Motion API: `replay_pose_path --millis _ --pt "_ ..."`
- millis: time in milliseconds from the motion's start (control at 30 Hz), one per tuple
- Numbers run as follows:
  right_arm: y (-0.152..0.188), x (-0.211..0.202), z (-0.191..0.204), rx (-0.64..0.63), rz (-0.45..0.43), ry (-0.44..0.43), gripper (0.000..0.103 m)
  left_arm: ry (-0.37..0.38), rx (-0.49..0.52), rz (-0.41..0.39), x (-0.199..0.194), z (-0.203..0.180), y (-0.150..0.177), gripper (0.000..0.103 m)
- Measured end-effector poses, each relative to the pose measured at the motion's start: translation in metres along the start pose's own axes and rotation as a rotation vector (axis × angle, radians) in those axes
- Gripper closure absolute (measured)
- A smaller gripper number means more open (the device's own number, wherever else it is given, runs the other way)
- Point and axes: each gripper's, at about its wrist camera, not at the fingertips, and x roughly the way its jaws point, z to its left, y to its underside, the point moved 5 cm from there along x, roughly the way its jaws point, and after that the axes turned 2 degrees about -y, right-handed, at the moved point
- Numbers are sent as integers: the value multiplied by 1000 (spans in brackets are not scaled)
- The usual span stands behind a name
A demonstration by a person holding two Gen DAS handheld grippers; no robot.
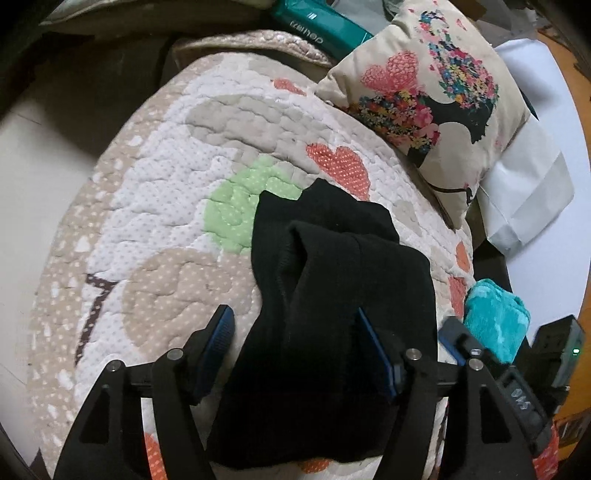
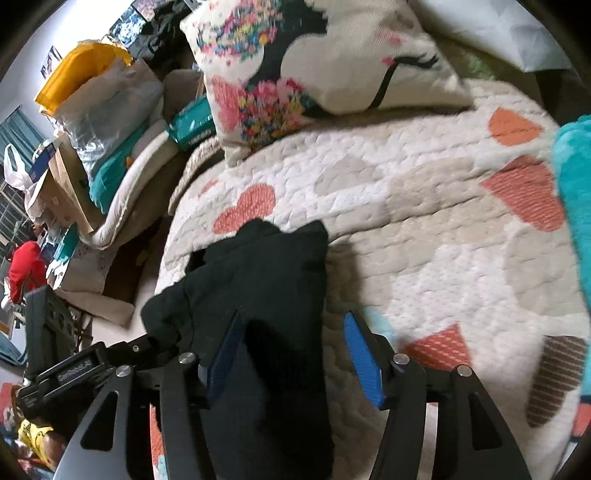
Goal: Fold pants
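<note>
Black, soft knit fills the gap between my left tongs (image 1: 295,325): the folded pants (image 1: 332,280) lie bunched on the quilt, thick layers with rounded edges and a stitched seam along one fold. My left jaws stand wide, their ribbed blue pads (image 1: 221,336) apart; one pad lies against the cloth without pinching it, the other sits over bare quilt. My right tongs (image 2: 293,332) are spread wide too, the left pad at the pants' (image 2: 266,273) edge, the right pad over open bedding, nothing squeezed between them.

Beneath the pants the quilt (image 1: 155,192) is puckered and bumpy, white with dotted patches: a pale green circle (image 1: 236,206), beige rounds, coral hearts (image 1: 343,166). At my left tongs' right side a fluffy teal cloth (image 1: 495,321) sits folded near the quilt's edge. Farther back a square canvas cushion (image 1: 432,96) leans, printed with a flowery silhouette. Behind it lies a glossy teal packet (image 1: 321,29), and smooth white paper (image 1: 524,192) beside the cushion.
</note>
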Motion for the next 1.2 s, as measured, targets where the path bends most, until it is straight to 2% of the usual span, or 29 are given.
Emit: replay_pose_path --millis 133,333,433,533,600,667,767,867,967,1033,1200 --pt "8 -34 1 -33 -35 33 35 -56 47 -20 -16 2 8 36" --pt "52 -72 9 -94 -43 89 33 -150 124 -101 -51 2 37 36" --pt "84 -86 12 -110 -55 106 33 -202 206 -211 -83 -14 65 36" --pt "109 -97 13 -141 -88 144 33 -261 293 -363 -114 -30 96 35" --pt "123 -104 14 -159 -114 174 33 -297 332 -446 -132 -34 116 25" --pt "130 -109 18 -181 -133 198 33 -310 318 -510 -147 -31 130 16" --pt "131 -118 26 -221 -169 230 33 -277 262 -620 -172 -24 144 1" --pt "133 -124 34 -249 -199 240 30 -329 241 -703 -188 -19 137 0" --pt "138 -124 40 -270 -201 245 29 -396 249 -691 -185 -14 129 0" --pt "142 -122 42 -280 -195 245 28 -425 246 -656 -179 -9 125 0" --pt "144 -116 45 -281 -182 236 27 -438 282 -650 -173 -12 127 0"
